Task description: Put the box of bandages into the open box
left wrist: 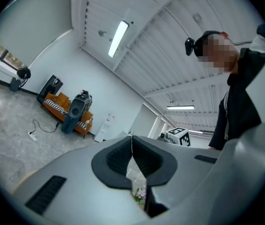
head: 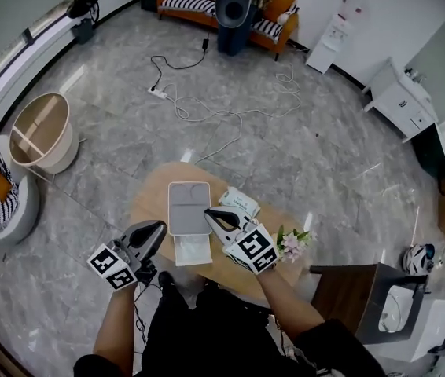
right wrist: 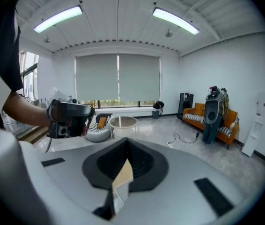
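Left tool (head: 159,228) and right tool (head: 209,211) are closed, empty; bandages (head: 240,202) sit beside the right one, outside the open box (head: 189,208).

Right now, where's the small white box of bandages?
In the head view, the small white box of bandages lies on the oval wooden table, just right of the open pale grey box and just beyond the right gripper.

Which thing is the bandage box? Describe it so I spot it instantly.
Find the oval wooden table. Right of the open box on it lies the box of bandages. It is the small, flat white pack, unlike the pink flowers farther right.
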`<state>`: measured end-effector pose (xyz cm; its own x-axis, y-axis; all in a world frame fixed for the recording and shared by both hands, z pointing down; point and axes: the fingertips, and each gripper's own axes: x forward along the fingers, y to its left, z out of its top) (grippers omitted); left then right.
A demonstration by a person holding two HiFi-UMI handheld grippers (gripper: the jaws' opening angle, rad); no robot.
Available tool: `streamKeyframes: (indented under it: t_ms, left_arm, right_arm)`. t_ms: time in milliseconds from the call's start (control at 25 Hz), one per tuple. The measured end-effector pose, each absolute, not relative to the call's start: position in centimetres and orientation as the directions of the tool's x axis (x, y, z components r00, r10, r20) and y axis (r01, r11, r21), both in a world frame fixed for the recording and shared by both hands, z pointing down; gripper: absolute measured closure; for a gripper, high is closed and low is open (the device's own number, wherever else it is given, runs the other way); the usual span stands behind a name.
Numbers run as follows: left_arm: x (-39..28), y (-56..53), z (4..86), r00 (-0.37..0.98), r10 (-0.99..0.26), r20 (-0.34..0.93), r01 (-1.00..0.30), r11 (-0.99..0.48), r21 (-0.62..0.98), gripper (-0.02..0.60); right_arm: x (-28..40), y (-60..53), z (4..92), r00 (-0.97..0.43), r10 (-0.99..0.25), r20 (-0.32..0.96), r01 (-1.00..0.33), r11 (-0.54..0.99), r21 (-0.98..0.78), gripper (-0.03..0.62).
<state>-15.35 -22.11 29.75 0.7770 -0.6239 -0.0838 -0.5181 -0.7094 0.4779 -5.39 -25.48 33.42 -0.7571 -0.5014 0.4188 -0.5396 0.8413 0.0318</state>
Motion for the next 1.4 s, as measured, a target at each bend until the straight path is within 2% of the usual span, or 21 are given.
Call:
streamKeyframes:
  t_ms: [320,680,840,1400]
  left_arm:
    - [-14.3,-18.0,18.9,0.829,-0.541,-0.141,-0.487,-0.823,0.292,0.563]
    - [-14.0,-15.1,18.8,0.837,-0.534,-0.122,-0.498,-0.834,0.236,0.563]
    - [-14.1,-15.8,21.4,0.825,-0.562,-0.056,-0.535,-0.809,0.244,0.563]
    - [-11.4,-14.9,23.3,0.845,-0.529,-0.071,-0.490,-0.822,0.291,0.563]
  right_arm:
    - [-2.6,-19.6,20.5,-0.901,-0.416,0.125,-0.413,0.909,0.054,0.583]
    - [0.5,-15.7,19.4,-0.943,-0.317,-0.100,-0.311,0.948,-0.072,0.583]
    - [0.6,-16.0,20.7,-0.941,-0.323,-0.099,-0.311,0.943,-0.118,0.583]
    - [1.4,-15.3,21.5,-0.962,-0.256,-0.094,-0.245,0.963,-0.113,0.583]
